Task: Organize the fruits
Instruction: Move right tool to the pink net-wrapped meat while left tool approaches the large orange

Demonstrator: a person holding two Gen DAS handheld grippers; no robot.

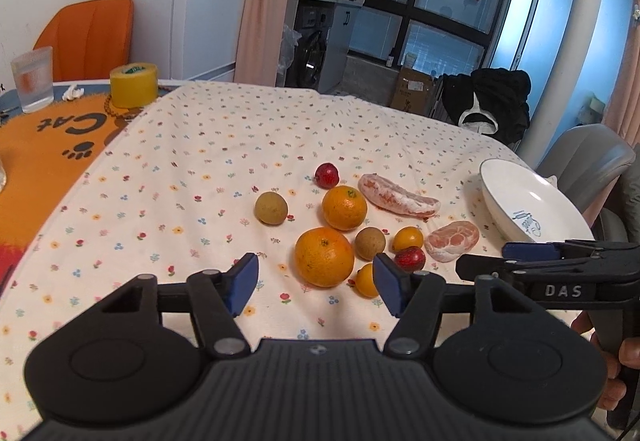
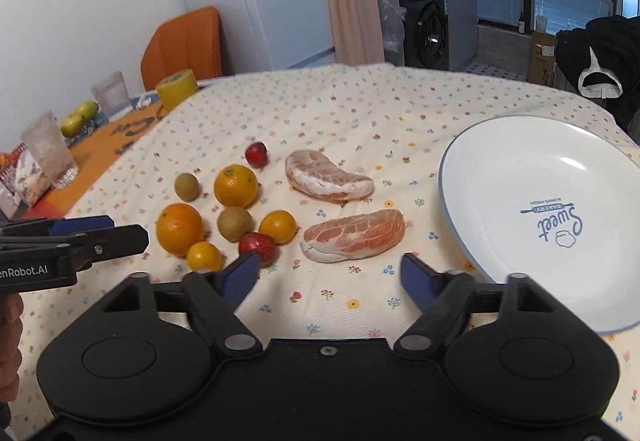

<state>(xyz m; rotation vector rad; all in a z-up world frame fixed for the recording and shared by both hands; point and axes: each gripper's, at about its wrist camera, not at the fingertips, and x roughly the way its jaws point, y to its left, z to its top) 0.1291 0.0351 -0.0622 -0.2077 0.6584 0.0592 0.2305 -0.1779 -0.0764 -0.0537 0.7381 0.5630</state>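
Plate (image 2: 500, 177) overhangs table edge (both tools spread).

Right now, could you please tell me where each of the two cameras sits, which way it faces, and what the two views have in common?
Left wrist: sits on the open left gripper, facing forward over the floral tablecloth at the nearest large orange; the open right gripper and its hand's fingers show at right.
Right wrist: sits on the right gripper, facing a peeled pink pomelo segment beside the empty white plate with blue lettering; the left gripper shows at left.
Shared: fruits, plate, yellow tape roll.
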